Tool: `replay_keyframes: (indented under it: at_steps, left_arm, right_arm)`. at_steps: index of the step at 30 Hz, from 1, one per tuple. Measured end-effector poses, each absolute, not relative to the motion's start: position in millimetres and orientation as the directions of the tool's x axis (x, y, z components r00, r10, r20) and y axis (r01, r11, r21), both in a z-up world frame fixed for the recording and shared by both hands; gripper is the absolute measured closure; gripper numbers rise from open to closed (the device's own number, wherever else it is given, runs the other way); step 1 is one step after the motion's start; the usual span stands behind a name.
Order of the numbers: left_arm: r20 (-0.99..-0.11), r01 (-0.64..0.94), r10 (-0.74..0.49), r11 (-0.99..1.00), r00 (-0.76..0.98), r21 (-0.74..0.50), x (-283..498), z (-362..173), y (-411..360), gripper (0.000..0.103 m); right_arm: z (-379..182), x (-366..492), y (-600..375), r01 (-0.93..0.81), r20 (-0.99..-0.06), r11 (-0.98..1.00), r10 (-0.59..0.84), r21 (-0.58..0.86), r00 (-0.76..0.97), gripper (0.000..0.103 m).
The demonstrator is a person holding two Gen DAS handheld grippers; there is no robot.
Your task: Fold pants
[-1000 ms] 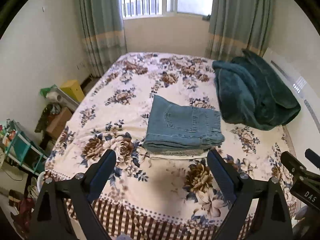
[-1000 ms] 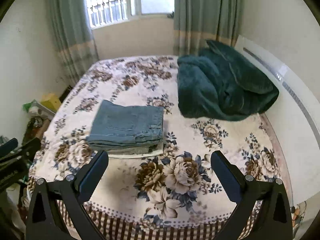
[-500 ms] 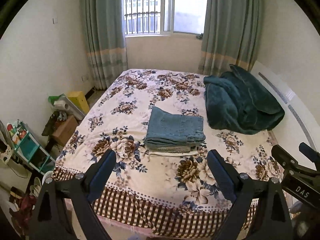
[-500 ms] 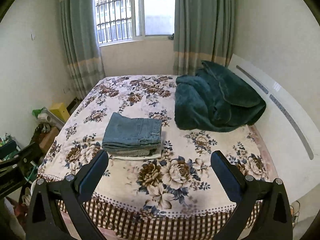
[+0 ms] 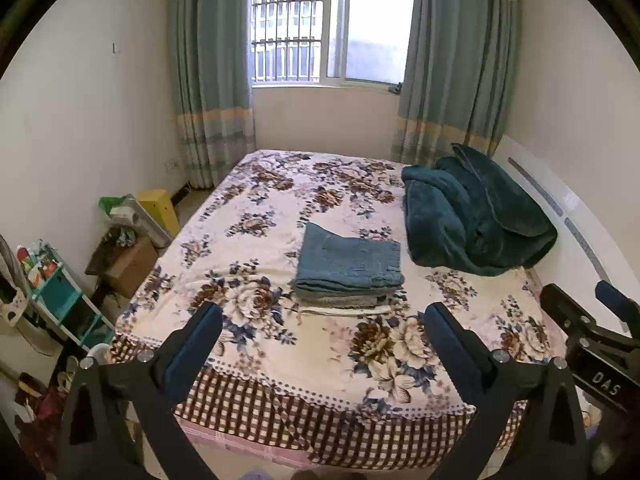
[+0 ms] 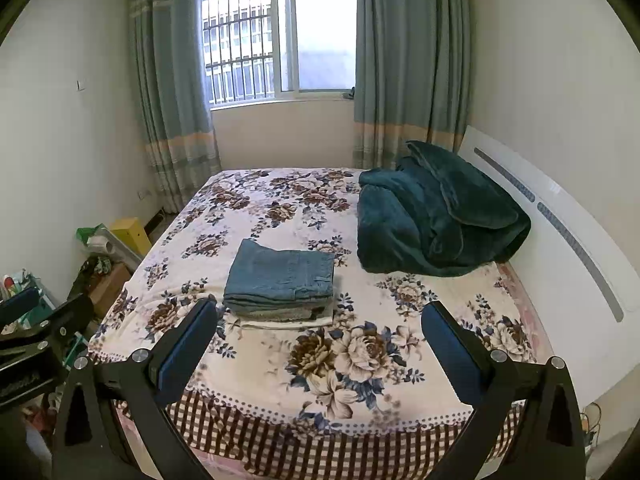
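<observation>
Blue jeans lie folded into a neat square on top of a small stack of folded clothes, in the middle of the floral bed. The stack also shows in the right wrist view. My left gripper is open and empty, well back from the bed's near edge. My right gripper is also open and empty, held off the foot of the bed; it shows at the right edge of the left wrist view.
A dark teal blanket is bunched at the right by the white headboard. Boxes, a yellow bin and a teal shelf crowd the floor on the left. Curtains and a window stand behind.
Both grippers have pulled back and up from the bed; the folded jeans look smaller and farther away and the whole room shows.
</observation>
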State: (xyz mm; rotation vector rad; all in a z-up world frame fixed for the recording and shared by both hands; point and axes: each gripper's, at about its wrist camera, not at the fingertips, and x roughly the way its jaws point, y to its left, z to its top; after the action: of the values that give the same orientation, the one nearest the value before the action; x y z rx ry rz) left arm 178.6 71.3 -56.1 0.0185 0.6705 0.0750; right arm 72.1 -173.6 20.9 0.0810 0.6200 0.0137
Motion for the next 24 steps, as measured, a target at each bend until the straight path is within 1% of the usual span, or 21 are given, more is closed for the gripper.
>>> replay_keyframes:
  at_steps: [14,24]
  left_arm:
    - [-0.610,-0.102,0.121,0.993,0.783,0.067,163.2,-56.5,76.2,0.000]
    - [-0.613,-0.101,0.119,0.993,0.781,0.064,160.5,-56.9,77.7,0.000]
  right_arm:
    - [21.5,70.9,-174.2,0.006,-0.580,0.997,0.041,0.079,0.814,0.000]
    - [29.5,65.1,-173.6,-0.008,-0.591,0.997,0.055,0.082,0.805,0.000]
